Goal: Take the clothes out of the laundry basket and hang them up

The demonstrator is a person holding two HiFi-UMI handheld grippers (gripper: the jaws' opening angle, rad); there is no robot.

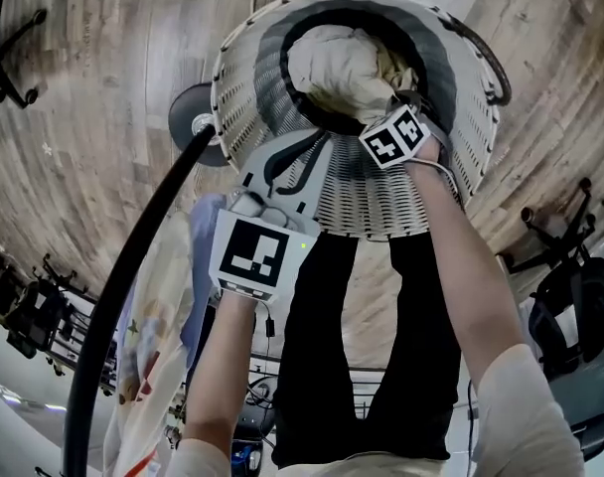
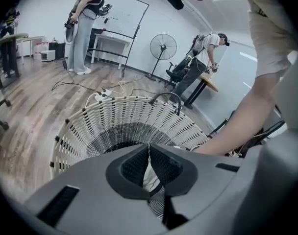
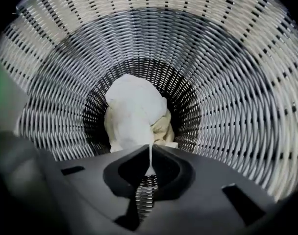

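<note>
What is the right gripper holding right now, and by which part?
The right gripper is shut on the cream garment in the laundry basket, pinching a thin fold at its near edge.

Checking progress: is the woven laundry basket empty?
No, a crumpled cream cloth garment lies inside the white woven laundry basket.

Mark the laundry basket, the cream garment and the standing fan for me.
laundry basket (image 1: 381,212), head view, near woven wall.
cream garment (image 3: 134,106), right gripper view, top of the bundle.
standing fan (image 2: 163,46), left gripper view, centre of its grille.
</note>
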